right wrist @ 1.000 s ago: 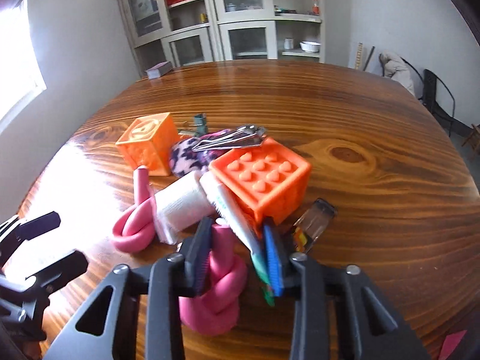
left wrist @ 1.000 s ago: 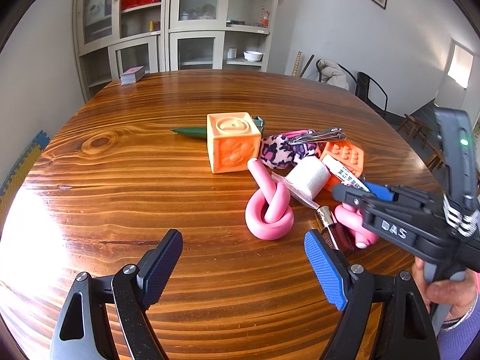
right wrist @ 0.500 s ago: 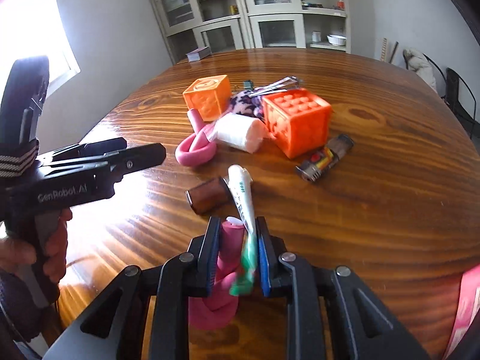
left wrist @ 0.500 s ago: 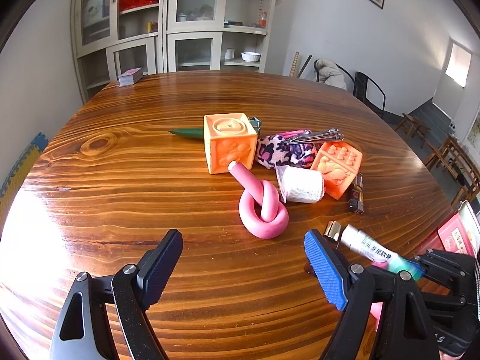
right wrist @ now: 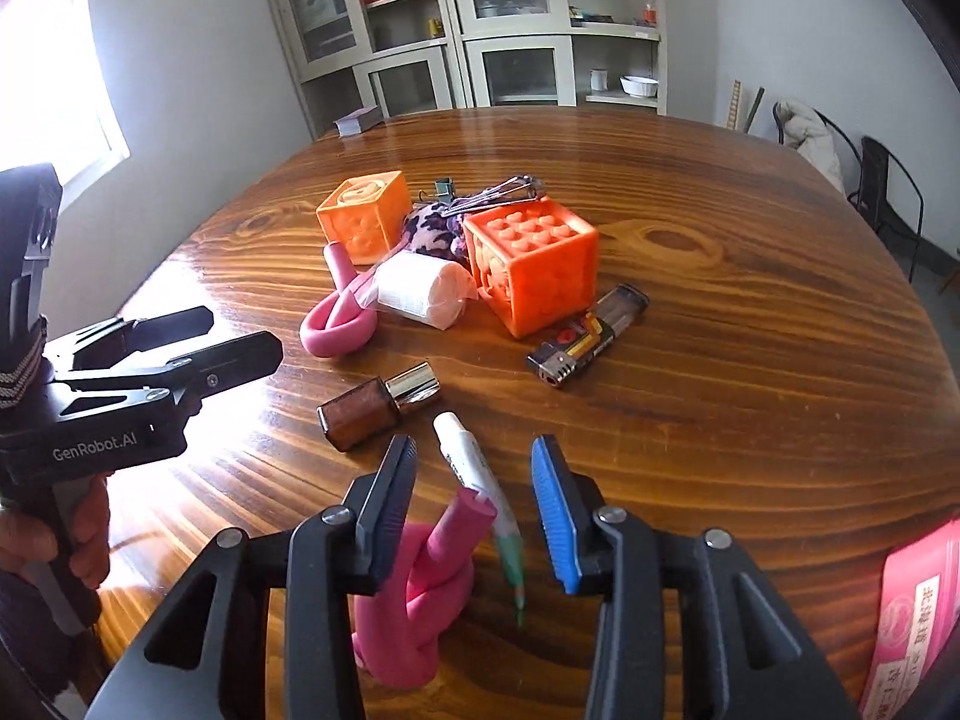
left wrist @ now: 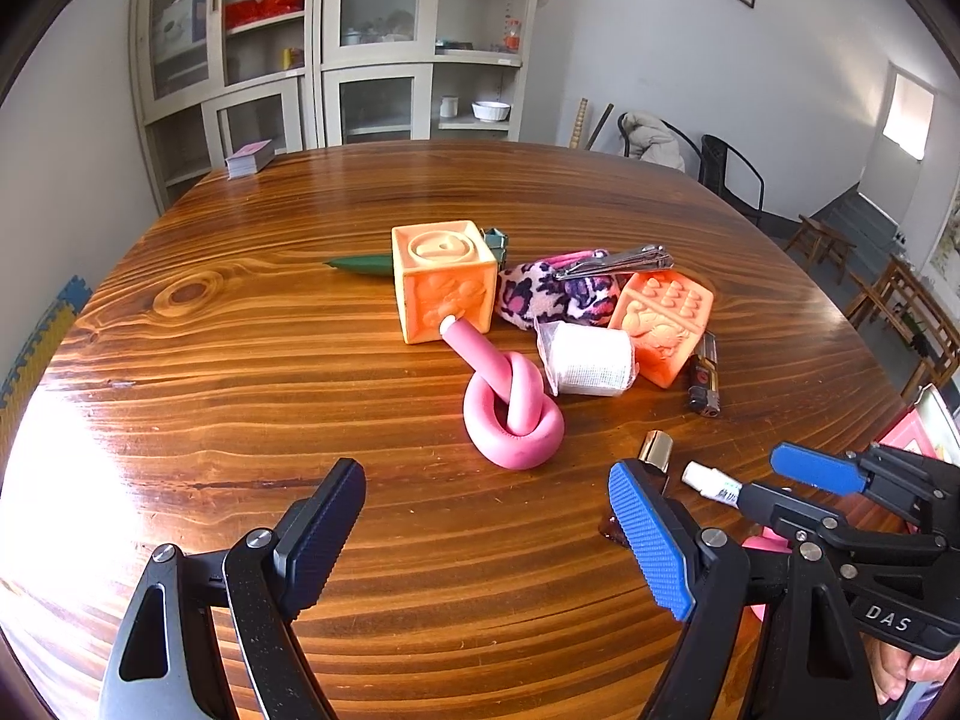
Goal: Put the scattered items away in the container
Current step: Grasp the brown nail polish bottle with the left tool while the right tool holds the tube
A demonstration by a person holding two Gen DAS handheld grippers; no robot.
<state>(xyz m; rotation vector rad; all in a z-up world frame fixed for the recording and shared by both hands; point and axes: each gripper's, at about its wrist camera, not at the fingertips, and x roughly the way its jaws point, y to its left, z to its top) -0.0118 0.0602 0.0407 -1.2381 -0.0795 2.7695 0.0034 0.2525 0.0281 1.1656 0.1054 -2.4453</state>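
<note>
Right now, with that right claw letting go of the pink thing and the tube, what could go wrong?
The right gripper is opening with the pink knot and tube between its fingers, near the table edge; no container shows beneath, so they might land outside it. The tube could roll toward the brown bottle.

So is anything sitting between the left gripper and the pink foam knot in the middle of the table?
Nothing visible. The left gripper has its jaws open over bare table, and the pink foam knot lies just ahead with only wood between. The brown bottle lies off to the right, beside that path.
</note>
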